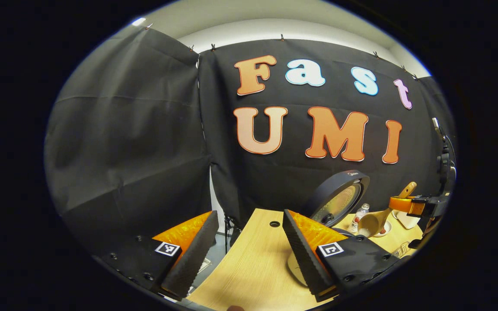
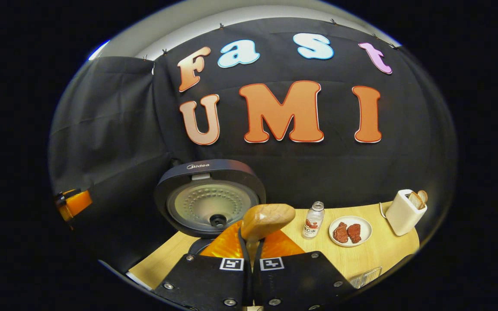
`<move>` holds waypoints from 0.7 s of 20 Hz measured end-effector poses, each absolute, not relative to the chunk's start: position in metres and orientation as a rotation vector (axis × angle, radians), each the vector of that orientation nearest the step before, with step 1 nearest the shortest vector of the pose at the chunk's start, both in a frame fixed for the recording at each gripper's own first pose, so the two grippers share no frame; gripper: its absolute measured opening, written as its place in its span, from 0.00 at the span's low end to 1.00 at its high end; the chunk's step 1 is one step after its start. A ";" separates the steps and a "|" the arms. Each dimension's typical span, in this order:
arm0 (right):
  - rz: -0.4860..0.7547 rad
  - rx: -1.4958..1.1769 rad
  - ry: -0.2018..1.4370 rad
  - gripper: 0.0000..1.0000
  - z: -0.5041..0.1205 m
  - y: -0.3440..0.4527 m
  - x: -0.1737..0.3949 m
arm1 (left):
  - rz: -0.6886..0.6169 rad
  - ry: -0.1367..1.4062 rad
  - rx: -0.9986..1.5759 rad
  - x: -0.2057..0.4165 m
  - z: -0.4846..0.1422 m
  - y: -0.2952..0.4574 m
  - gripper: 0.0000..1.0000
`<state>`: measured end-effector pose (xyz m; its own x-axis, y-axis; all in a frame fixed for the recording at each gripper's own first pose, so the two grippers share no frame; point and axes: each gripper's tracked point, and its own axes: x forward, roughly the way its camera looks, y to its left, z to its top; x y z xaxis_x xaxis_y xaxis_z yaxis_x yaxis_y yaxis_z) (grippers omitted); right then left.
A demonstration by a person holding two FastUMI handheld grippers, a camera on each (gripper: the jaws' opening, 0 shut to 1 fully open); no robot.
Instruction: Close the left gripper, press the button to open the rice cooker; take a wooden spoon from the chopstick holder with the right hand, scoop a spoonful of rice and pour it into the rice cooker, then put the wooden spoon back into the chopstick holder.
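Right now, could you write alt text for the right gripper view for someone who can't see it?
The right claw grips a wooden spoon before an open rice cooker. On the table stand a bottle, a plate of meat and a toaster.

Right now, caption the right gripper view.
Right gripper shut on light wooden spoon before dark open-lidded rice cooker.

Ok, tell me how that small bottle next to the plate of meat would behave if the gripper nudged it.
The bottle stands upright, tall and narrow on a small base, so a push near its cap would probably tip it. It looks like clear plastic, so likely light and apt to slide on the smooth wooden table. Once down, its round body may roll towards the plate.
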<state>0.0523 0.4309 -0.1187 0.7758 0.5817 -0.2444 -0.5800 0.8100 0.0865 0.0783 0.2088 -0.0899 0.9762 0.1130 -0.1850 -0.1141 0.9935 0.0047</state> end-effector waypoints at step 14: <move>0.649 -0.156 0.249 0.00 -0.130 0.432 0.046 | 0.124 0.196 -0.016 0.077 -0.092 0.207 1.00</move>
